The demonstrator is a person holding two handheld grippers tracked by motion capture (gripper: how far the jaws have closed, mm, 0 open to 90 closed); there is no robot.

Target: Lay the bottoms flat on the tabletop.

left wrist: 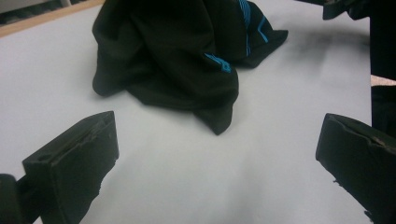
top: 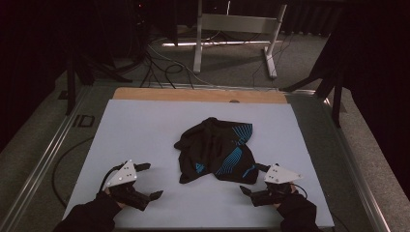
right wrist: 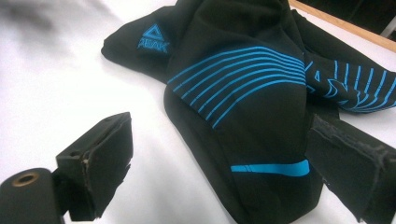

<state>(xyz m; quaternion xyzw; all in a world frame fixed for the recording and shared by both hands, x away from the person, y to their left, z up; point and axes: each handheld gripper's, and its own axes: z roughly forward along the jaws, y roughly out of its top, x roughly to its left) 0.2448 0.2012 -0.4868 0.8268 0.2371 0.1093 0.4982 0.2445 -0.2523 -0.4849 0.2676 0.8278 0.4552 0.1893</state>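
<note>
The white table point(top: 145, 125) carries a crumpled black garment point(top: 217, 150) with blue stripes near its middle, its long axis running from far right to near left. The right gripper point(top: 254, 179) sits just beside the garment's near right hem, jaws spread, cloth lying between them but not pinched. The left gripper point(top: 147, 180), also spread and empty, is well apart at the near left, so the right hand looks closer for the first grab
</note>
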